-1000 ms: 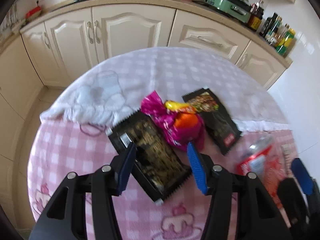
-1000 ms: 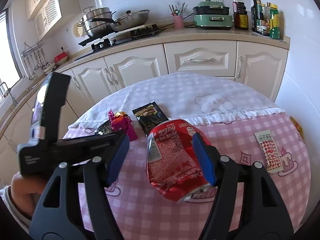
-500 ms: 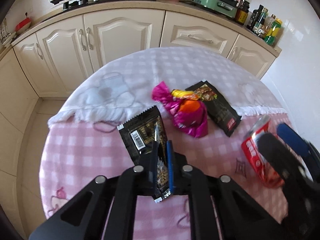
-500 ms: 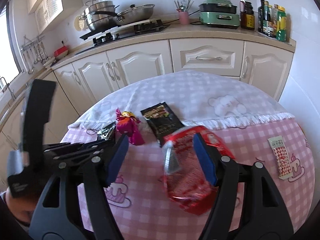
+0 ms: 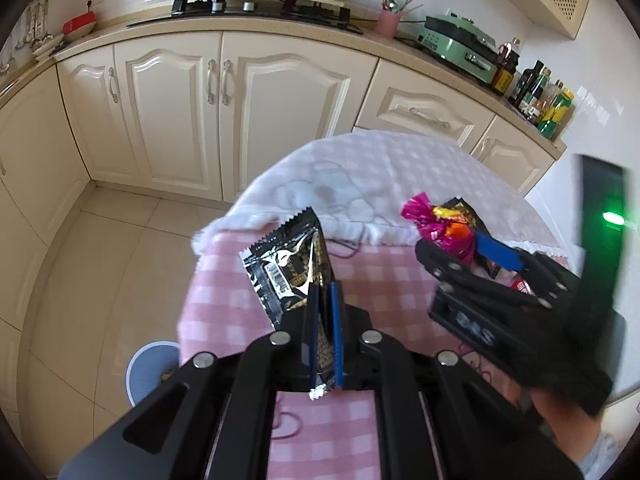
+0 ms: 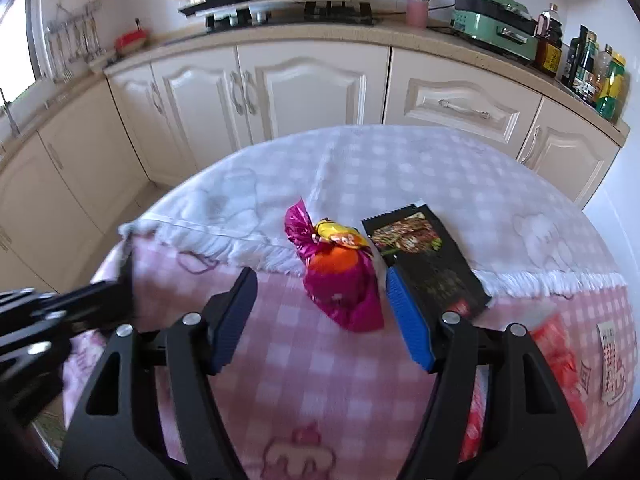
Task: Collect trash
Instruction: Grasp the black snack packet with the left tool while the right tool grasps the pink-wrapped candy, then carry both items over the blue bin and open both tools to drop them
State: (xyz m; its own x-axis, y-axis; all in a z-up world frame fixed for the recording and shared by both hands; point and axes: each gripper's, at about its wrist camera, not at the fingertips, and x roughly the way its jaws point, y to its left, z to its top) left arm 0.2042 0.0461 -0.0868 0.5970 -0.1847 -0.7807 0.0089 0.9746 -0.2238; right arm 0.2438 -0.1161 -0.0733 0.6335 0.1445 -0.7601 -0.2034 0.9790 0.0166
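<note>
My left gripper (image 5: 325, 320) is shut on a black and gold snack wrapper (image 5: 287, 266) and holds it up over the table's left edge. My right gripper (image 6: 320, 316) is open and empty, its jaws on either side of a magenta wrapper (image 6: 340, 284) with orange and yellow on it, lying on the table. A black snack packet (image 6: 428, 264) lies just right of it. The crushed red can (image 6: 560, 356) lies on the table at the right, behind the right finger. The right gripper also shows in the left wrist view (image 5: 492, 256).
A round table with a pink checked cloth (image 6: 320, 380) and a white towel (image 6: 400, 172). A small sachet (image 6: 612, 360) lies at the far right. A blue-rimmed bin (image 5: 150, 372) stands on the floor left of the table. Cream cabinets (image 5: 240, 92) stand behind.
My left gripper closed on the black and gold wrapper and lifted it to the left, off the table. My right gripper let go of the red can and moved to the magenta wrapper.
</note>
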